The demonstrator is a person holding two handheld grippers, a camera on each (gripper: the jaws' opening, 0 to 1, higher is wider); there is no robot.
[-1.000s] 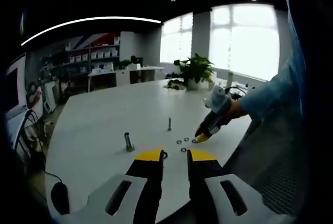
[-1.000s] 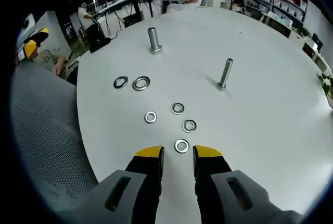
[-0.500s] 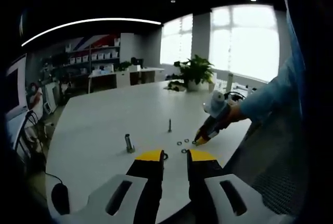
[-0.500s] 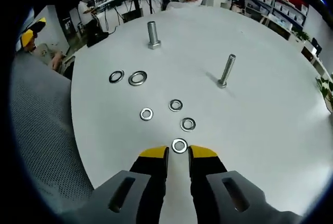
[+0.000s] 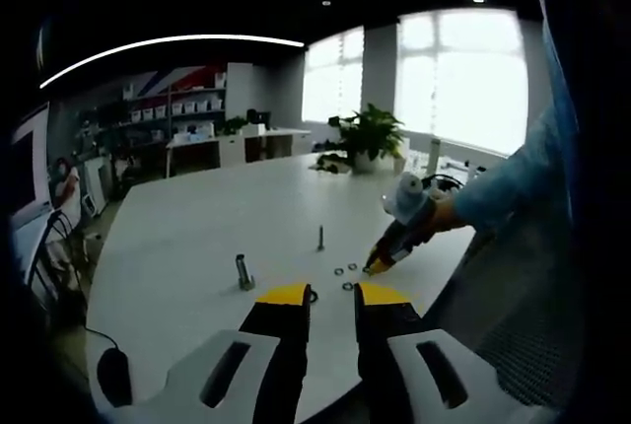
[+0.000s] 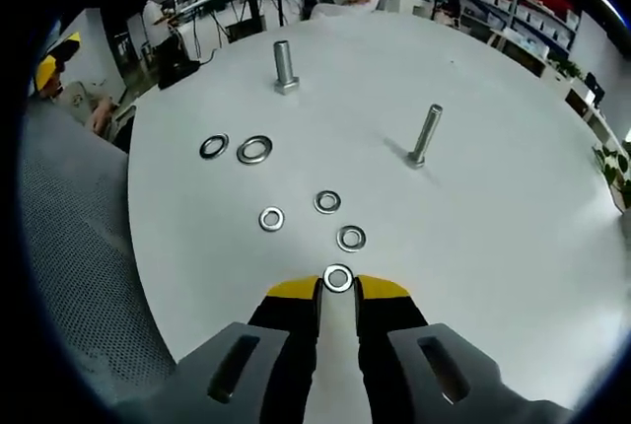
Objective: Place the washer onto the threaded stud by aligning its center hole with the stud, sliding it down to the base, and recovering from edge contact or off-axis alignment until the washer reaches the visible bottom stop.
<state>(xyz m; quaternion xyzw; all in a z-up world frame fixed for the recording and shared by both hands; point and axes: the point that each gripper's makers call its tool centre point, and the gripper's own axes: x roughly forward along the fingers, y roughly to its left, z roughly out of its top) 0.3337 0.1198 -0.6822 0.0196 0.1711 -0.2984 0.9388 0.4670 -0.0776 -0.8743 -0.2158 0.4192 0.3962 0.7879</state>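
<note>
Right gripper (image 6: 337,291): jaws narrow, yellow tips at either side of the nearest washer (image 6: 338,278) on the white table (image 6: 493,207); whether they pinch it cannot be told.
Other washers: 3 small ones just beyond, 2 larger ones (image 6: 253,150) side by side further left.
Thin stud (image 6: 424,135): upright, tilted slightly, well apart from the gripped washer.
Thick bolt (image 6: 284,67): upright at the far side.
Left gripper (image 5: 332,298): jaws narrowly apart, nothing between them, above the table edge.
</note>
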